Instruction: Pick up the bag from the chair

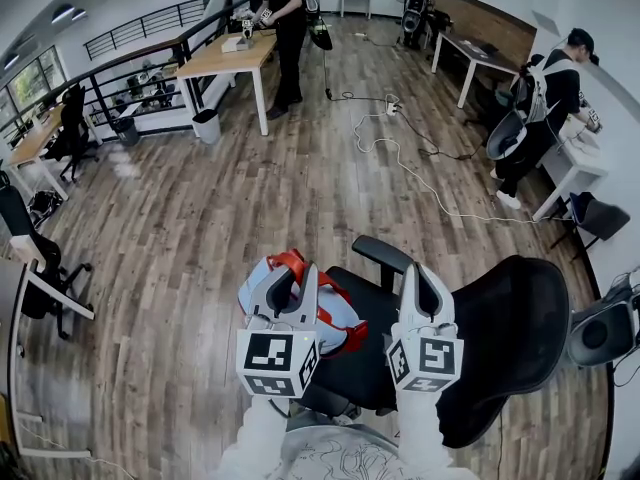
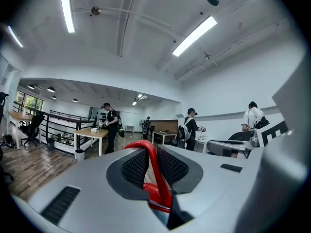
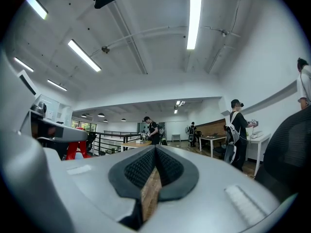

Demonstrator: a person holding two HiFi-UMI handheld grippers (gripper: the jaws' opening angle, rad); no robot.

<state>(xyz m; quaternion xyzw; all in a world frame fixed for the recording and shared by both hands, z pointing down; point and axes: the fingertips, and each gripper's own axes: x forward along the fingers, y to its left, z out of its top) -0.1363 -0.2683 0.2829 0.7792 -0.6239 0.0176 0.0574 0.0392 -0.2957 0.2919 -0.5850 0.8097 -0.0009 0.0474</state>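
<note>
Legend: the bag (image 1: 335, 318) is shown at the left edge of the chair (image 1: 520, 338) seat, its red handle (image 2: 150, 164) clamped in the left tongs (image 1: 290, 280). The right tongs (image 1: 421, 278) are closed together, with nothing gripped.

A person in black clothes (image 1: 287, 28) stands at a light wooden tabletop on white legs (image 1: 232, 56). A white waste bin (image 1: 206, 125) sits near it on the wood-plank floor (image 1: 200, 228).
</note>
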